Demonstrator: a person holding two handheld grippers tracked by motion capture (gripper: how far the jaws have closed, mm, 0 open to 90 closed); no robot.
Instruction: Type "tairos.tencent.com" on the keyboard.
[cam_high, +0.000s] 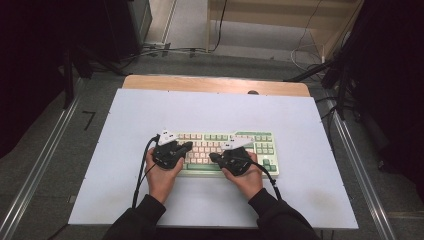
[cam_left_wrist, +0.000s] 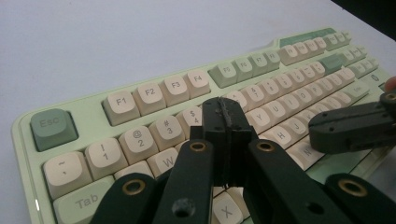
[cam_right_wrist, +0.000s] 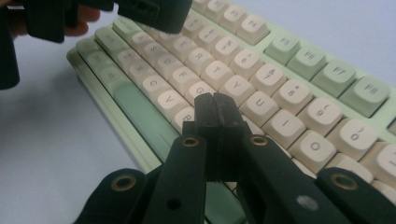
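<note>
Pale blue table cover on a wooden table, dark floor and cabling beyond its far edge. Item one: a mint-green keyboard with cream keycaps, lying parallel to the near edge, slightly right of centre, set there so both your hands can reach it. Item two: your left gripper, jaws pressed together with nothing between them, poised over the keyboard's left half; closed tips make one narrow point, apt for striking a single key. Item three: your right gripper, jaws likewise pressed together and empty, over the middle rows. The high view gives the overall layout and both hands. The left gripper view adds key legends, placing the left gripper above the number row near 4 and 5. The right gripper view places the right gripper above the keys near G and B.
</note>
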